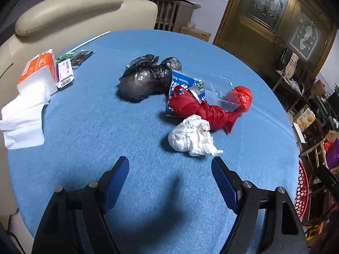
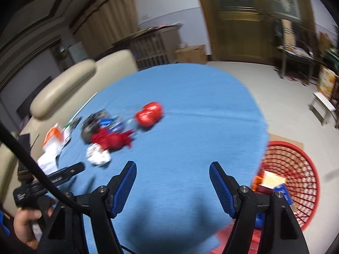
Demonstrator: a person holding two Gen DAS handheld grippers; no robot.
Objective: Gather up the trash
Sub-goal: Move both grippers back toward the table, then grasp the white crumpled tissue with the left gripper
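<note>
Just beyond the left gripper's parted fingers, crumpled tissue.

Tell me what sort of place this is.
Most likely a home living or dining room: a beige leather sofa beside a round table under a blue cloth, an ornate wooden glass-paned door, and household clutter along the wall.

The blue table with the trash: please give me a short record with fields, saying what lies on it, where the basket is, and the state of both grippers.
surface: round table with blue cloth
trash pile: black bag, red bag, blue packet, clear plastic tray, crumpled white tissue
left side of table: tissue pack
bin: red basket on floor beside table, some items inside
left gripper: open, empty
right gripper: open, empty
</note>
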